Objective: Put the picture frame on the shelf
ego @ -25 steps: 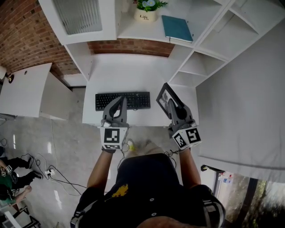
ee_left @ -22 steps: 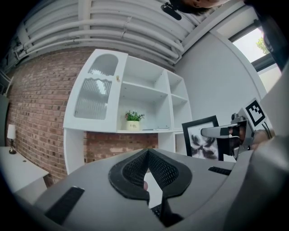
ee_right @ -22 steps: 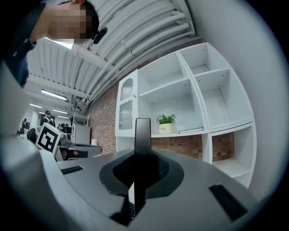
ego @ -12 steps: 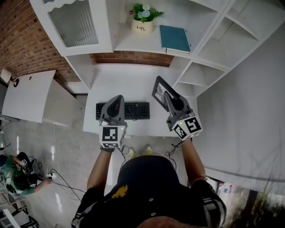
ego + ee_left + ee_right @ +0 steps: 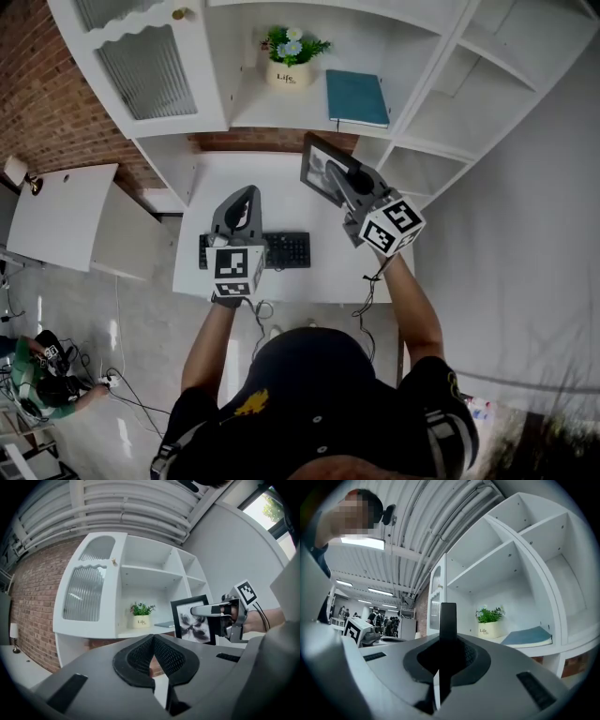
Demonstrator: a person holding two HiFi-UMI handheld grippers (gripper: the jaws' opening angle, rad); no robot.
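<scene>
Shelf (image 5: 251, 107) front edge just past picture frame (image 5: 317, 167), clamped w/ right gripper (image 5: 339, 174).

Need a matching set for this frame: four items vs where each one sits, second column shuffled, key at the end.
Items
1. picture frame
2. teal book
3. potted plant
4. keyboard

Places
A. on the desk, partly covered by the left gripper in the head view
B. lying flat on the shelf, right of the potted plant
C. clamped in the right gripper, held off the desk
D. standing on the shelf, left of the teal book

Pairs: 1-C, 2-B, 3-D, 4-A
</scene>
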